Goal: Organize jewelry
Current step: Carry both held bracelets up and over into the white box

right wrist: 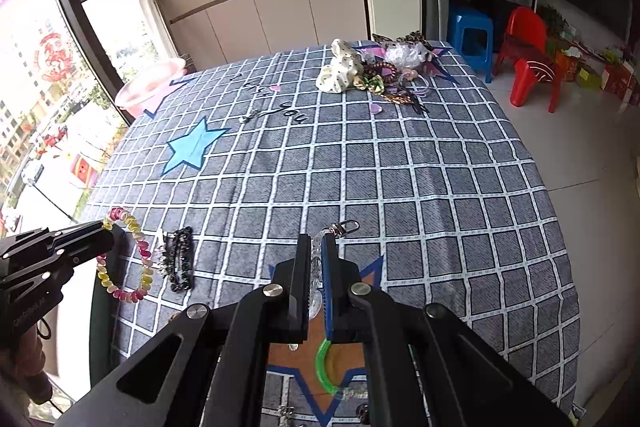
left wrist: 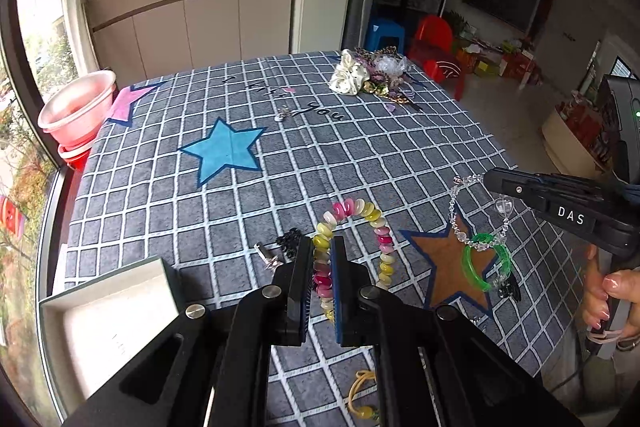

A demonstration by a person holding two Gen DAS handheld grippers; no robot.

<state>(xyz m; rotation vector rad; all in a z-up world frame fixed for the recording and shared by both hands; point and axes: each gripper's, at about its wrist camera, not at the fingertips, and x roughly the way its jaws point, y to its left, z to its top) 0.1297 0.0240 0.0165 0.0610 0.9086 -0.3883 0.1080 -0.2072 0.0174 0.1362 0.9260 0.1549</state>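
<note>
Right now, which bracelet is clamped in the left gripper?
The pink-and-yellow beaded bracelet, pinched by the left gripper. The clear crystal strand hangs from the right gripper.

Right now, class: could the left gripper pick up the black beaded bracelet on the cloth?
Probably not yet: the left gripper is shut on the pink-and-yellow bracelet, though the black beaded bracelet lies uncovered nearby.

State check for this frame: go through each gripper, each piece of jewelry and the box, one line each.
Left gripper: shut on the pink and yellow bracelet, lifted.
Right gripper: shut on the clear bead chain, green ring dangling from it.
Black bracelet: lying on the cloth.
White box: open.
Hair accessory pile: untouched at the far edge.
</note>
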